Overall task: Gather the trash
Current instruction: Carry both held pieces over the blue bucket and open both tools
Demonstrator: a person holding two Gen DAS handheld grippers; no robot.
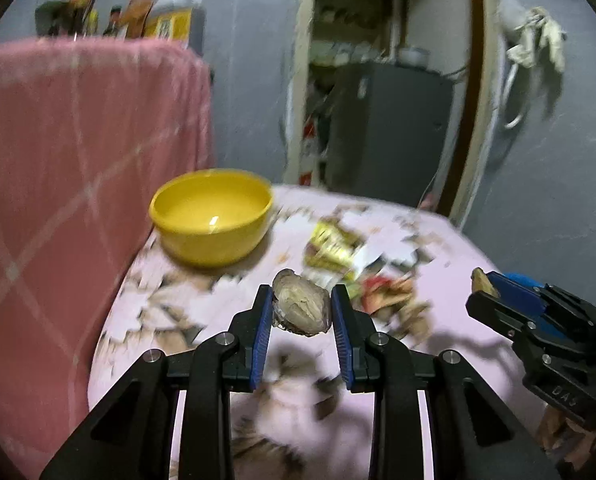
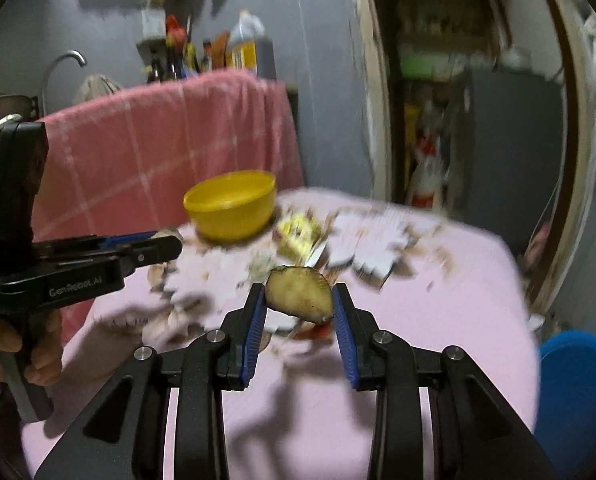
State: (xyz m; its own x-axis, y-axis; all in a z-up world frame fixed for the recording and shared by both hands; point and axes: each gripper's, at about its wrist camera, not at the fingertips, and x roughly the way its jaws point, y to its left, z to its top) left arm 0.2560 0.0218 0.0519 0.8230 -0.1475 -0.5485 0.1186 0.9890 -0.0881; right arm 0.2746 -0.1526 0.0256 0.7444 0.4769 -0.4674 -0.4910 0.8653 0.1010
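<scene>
My left gripper (image 1: 301, 307) clenches a shell (image 1: 301, 307), my right gripper (image 2: 299, 295) a peel (image 2: 299, 295), both lifted above the table (image 2: 437, 300). The bowl (image 1: 212, 220) at its far-left corner is empty; wrappers (image 1: 333, 248) remain.

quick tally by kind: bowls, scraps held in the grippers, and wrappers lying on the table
yellow bowl: 1
held scraps: 2, a brownish peel piece in the left gripper and a vegetable slice in the right gripper
yellow wrapper: 1
total: 4
</scene>
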